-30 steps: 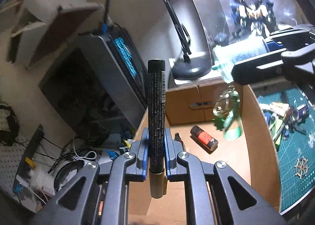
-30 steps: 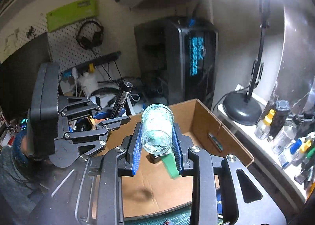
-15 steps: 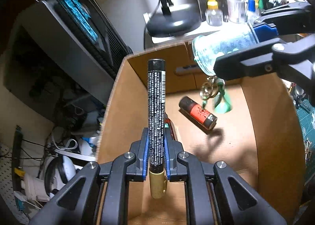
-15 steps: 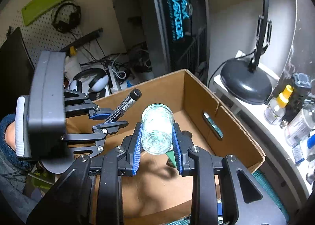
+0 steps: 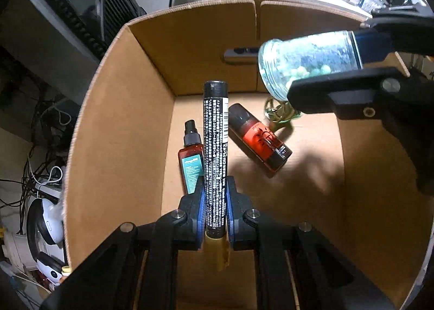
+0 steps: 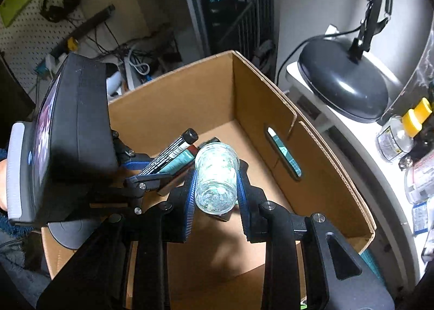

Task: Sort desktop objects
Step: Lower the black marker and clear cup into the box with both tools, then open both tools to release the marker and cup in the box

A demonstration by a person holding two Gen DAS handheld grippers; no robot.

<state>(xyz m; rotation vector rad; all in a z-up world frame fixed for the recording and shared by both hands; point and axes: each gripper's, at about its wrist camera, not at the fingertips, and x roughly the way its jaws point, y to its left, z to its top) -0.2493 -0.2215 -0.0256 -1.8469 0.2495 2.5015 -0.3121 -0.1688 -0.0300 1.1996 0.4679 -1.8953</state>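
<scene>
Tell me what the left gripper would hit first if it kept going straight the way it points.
Holding the black marker, the left gripper aims into the cardboard box; the marker's tip would probably meet the box floor near the red-and-black can, though depth is unclear.

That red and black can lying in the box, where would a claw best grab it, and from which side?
Across the middle of the red and black can, coming straight down from above. It lies flat and slantwise on the floor of the cardboard box, so the claw should turn to straddle its round sides, which have bare cardboard on both.
</scene>
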